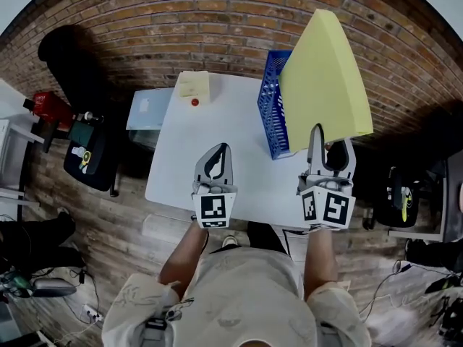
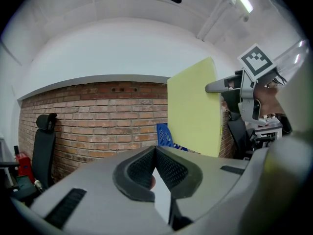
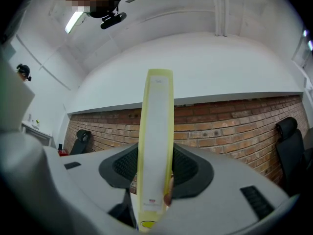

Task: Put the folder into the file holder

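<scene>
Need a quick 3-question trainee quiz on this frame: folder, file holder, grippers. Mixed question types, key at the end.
1. Multiple choice: which hand-held gripper is shut on the yellow folder? A left, B right, C neither.
2. True or false: the folder lies flat on the table.
3. Fill in: the jaws of the left hand-held gripper are ___, with nothing between them.

Key
1. B: the right hand-held gripper clamps the folder's lower edge.
2. False: it is held upright in the air, near the blue file holder.
3. together
</scene>
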A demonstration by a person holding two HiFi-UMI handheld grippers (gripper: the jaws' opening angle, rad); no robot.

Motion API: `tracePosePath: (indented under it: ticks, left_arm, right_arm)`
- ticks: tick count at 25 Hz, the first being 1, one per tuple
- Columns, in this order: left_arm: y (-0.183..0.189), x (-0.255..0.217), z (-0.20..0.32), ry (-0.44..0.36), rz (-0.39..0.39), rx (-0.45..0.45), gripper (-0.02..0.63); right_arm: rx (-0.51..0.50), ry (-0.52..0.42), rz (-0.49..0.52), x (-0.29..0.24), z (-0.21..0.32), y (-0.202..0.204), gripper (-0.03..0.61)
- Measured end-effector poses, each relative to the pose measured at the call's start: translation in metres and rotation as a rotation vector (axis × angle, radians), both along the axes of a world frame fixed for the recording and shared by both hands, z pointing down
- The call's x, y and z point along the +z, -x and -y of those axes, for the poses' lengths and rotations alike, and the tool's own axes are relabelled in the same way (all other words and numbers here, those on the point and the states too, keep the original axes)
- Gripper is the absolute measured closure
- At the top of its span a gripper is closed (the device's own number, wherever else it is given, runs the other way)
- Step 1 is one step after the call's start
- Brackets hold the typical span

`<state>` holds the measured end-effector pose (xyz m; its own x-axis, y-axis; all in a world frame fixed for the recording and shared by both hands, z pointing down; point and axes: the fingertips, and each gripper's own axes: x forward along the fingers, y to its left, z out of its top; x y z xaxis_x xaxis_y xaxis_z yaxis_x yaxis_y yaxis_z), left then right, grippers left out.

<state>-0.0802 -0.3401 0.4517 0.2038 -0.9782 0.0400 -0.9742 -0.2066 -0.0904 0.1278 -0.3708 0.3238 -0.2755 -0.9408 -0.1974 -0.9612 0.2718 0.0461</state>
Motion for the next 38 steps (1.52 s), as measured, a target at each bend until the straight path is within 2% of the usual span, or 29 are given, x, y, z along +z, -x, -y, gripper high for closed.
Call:
tracePosePath:
  ticks: [17,24,38]
  left_arm:
    - [0.003,0.015,0.010,0.057,0.058,-0.027,0.601]
    - [0.001,0.023,0.014,0.084,0.059,-0.041,0.602]
    - [-0.002,0.037,0.015,0.120,0.063,-0.055,0.603]
  right_arm:
    - [-0.060,0.084,0.034,0.043,0.033,0.012,0.385]
    - [-0.074,0.100,-0.013,0.062,0.040,0.016,0.385]
    - [-0.092,0.178,-0.026,0.105,0.050,0.020,0.385]
